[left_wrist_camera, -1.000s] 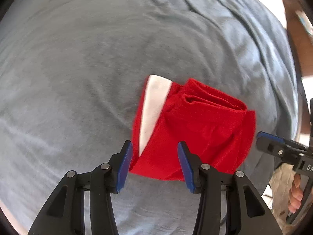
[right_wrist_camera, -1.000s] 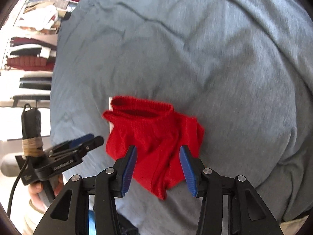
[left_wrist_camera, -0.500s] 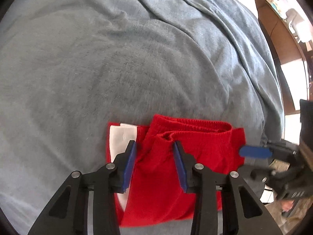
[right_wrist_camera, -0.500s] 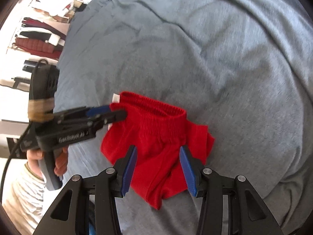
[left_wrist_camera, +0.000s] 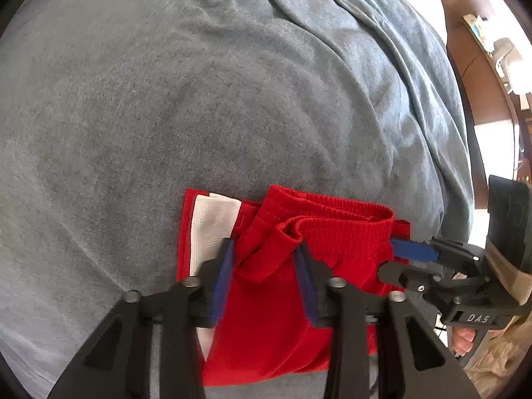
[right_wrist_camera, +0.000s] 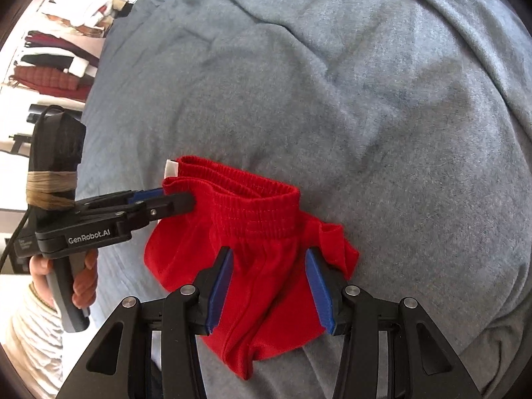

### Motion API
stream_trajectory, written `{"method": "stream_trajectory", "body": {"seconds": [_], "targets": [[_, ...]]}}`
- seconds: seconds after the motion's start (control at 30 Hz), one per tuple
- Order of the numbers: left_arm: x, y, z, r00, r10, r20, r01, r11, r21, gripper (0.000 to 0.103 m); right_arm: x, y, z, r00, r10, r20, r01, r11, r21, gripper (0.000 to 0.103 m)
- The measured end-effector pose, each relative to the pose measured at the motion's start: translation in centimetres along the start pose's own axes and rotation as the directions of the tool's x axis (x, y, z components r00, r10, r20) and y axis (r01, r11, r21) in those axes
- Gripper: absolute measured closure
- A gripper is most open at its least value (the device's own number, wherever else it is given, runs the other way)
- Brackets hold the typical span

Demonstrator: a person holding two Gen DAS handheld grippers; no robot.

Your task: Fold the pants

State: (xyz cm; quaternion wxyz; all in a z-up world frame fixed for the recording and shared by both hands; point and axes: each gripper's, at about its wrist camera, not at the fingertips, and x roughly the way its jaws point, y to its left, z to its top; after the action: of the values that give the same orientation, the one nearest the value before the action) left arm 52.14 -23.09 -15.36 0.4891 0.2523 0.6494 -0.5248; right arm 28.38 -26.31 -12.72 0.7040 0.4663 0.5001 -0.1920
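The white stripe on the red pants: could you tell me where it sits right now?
In the left wrist view the white stripe runs along the red pants' left edge, just left of the left gripper.

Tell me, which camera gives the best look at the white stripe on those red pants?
The left wrist view: the white stripe runs broad and plain along the red pants beside the left gripper. The right wrist view shows only a small white corner behind the waistband.
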Motion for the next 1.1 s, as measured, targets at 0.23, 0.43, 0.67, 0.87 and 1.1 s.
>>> {"method": "stream_trajectory", "body": {"seconds": [0.23,0.43,0.67,0.87,1.1], "targets": [[-0.6,0.5,0.4,0.996,0.081,0.033,-0.079,0.995,-0.067,0.073,0.2,0.0,0.4,0.999,-0.042,0.019,0.042,0.999,0.024,0.088],[-4.6,0.3,-1.5,0.968,0.206,0.14,-0.205,0.978,-0.022,0.057,-2.0,0.5,-0.4,0.994,-0.098,0.056,0.096,0.995,0.037,0.068],[-7.9,0.4,-6.7,0.962,0.234,0.142,-0.243,0.969,0.047,0.057,-3.9,3.7,-3.7,0.998,-0.062,0.014,0.063,0.997,-0.04,0.068],[-6.5,1.0,-8.4,0.975,0.203,0.085,-0.209,0.976,0.064,0.064,-2.8,4.6,-6.5,0.995,-0.054,-0.082,0.049,0.997,-0.065,0.065],[-4.3,1.7,-8.4,0.989,0.148,0.027,-0.15,0.984,0.102,0.069,-1.5,4.8,-7.3,0.989,-0.064,-0.134,0.054,0.995,-0.081,0.065]]}}
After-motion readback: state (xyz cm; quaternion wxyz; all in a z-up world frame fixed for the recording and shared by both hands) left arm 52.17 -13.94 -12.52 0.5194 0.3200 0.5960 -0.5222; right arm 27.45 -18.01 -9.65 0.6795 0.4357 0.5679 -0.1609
